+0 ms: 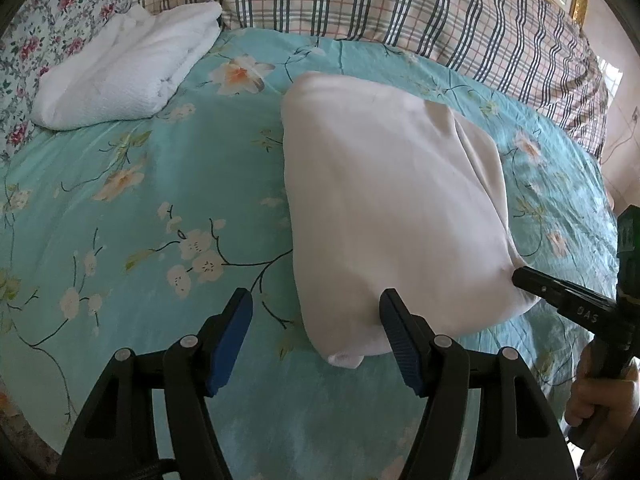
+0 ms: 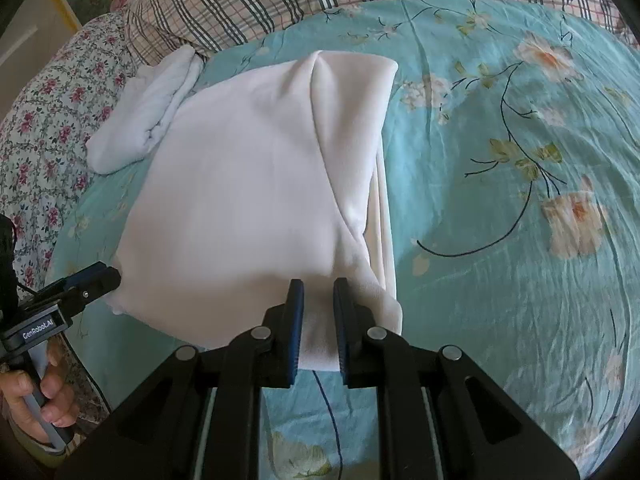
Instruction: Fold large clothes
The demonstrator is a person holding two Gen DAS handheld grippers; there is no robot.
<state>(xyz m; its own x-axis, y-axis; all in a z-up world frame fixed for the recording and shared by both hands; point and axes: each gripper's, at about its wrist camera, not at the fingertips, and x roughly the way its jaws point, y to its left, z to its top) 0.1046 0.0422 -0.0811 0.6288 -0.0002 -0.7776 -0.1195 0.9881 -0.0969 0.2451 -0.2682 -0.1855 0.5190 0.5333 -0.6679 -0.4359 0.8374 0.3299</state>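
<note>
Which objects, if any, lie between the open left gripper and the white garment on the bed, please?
Nothing visible does. The left gripper hangs open at the near corner of the white garment, with only bare teal bedspread between its fingers. The folded white towel lies well aside.

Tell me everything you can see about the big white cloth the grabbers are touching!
The white garment looks like soft, smooth knit fabric, folded into a thick, rough rectangle with a long crease and stacked layers along one side. It lies flat on the turquoise flowered bedspread. The right gripper is pinched shut on its near corner. The left gripper stands open at the other near corner, nothing clamped between its pads.
</note>
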